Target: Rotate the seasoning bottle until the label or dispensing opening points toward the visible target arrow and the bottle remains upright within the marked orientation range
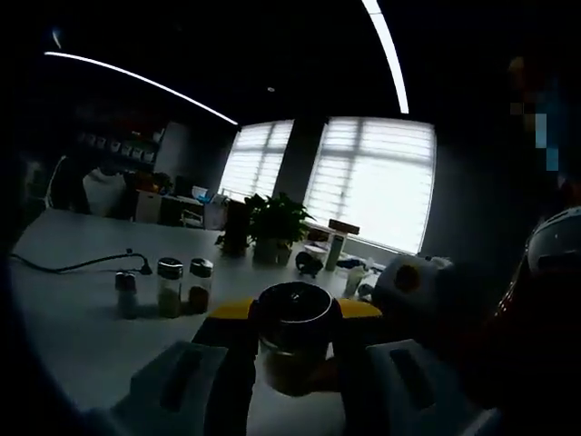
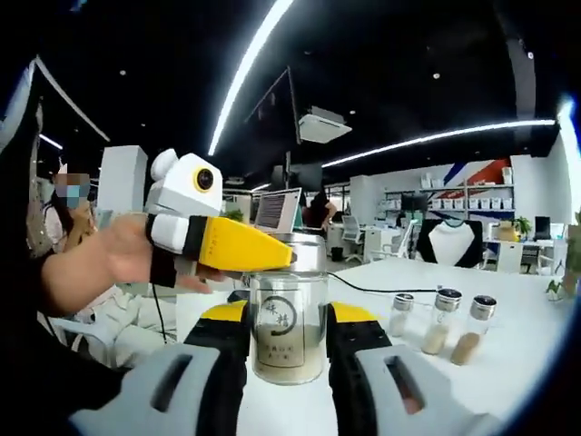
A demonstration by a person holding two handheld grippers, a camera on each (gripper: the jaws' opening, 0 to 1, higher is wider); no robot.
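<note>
While both grippers' jaws clamp the seasoning bottle [image 2: 289,313], label script illegible.

Both cameras sit low and close behind their own claws, facing one another across the seasoning bottle [image 1: 292,336] [image 2: 288,313]. Left gripper view faces the windows [image 1: 368,177]; right gripper view faces office shelves [image 2: 463,204]. Both share the white bench [image 1: 73,318] [image 2: 517,318].

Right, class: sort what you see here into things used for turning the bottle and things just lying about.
In use:
- clear glass seasoning bottle with pale label and metal lid
- right gripper, shut on it
- left gripper, at its lid

Lying about:
- three small spice jars
- black cable
- potted green plant
</note>
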